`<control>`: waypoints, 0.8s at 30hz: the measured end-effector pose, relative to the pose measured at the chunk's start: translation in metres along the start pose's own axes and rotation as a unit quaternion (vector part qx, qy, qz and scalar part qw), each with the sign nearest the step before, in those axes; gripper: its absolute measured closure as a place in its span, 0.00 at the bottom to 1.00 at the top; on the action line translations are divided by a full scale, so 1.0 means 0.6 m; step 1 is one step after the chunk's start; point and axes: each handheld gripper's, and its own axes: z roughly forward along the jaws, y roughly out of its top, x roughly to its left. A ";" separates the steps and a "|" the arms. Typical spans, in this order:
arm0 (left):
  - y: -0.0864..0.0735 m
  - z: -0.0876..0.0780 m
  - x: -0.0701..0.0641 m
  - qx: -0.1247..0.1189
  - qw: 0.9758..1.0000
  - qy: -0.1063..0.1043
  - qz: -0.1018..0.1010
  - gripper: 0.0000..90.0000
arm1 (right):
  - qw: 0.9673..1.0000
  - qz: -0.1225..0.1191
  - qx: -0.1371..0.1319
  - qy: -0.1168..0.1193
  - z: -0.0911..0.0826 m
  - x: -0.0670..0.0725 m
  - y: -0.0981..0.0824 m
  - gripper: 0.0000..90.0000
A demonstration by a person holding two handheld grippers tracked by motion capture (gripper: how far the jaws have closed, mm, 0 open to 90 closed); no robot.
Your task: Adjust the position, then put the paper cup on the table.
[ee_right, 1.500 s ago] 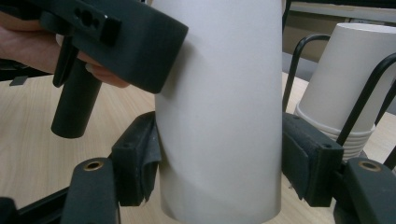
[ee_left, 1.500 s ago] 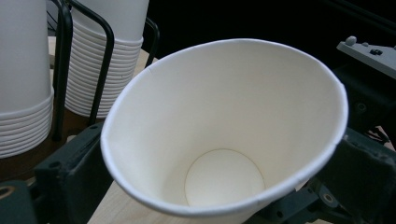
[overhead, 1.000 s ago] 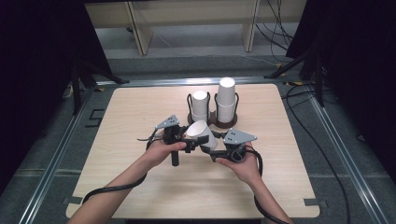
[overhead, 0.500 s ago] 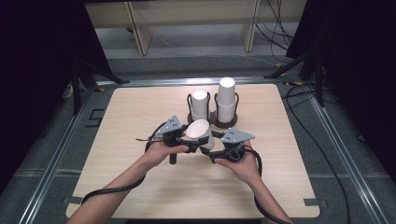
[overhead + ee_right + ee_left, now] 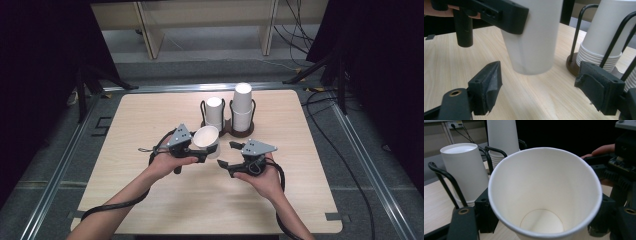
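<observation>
Currently left gripper (image 5: 202, 151) pinching paper cup (image 5: 206, 138) at its wall, jaws just closing on it; cup off table, mouth up and tilted toward the person. Right gripper (image 5: 226, 154) jaws spread wide, just opening, nothing between them; cup's base ahead of its jaws, above tabletop, clear of pads. Cup axis near upright. Left hand holds it; right hand just beside. Beyond: wire cup holder (image 5: 232, 131) with two inverted cup stacks (image 5: 214, 112) on wooden table (image 5: 150, 210).
</observation>
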 end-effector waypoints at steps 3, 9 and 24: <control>-0.002 -0.007 -0.001 0.005 1.000 0.009 0.006 0.30 | 1.000 0.012 -0.001 0.004 -0.009 0.002 -0.003 0.23; -0.007 -0.030 0.008 0.029 0.999 0.035 0.022 0.30 | 0.999 0.024 -0.006 -0.020 -0.029 -0.003 -0.017 0.23; -0.028 -0.087 0.023 0.035 0.995 0.086 0.025 0.30 | 0.996 0.066 -0.015 -0.061 -0.055 -0.025 -0.033 0.23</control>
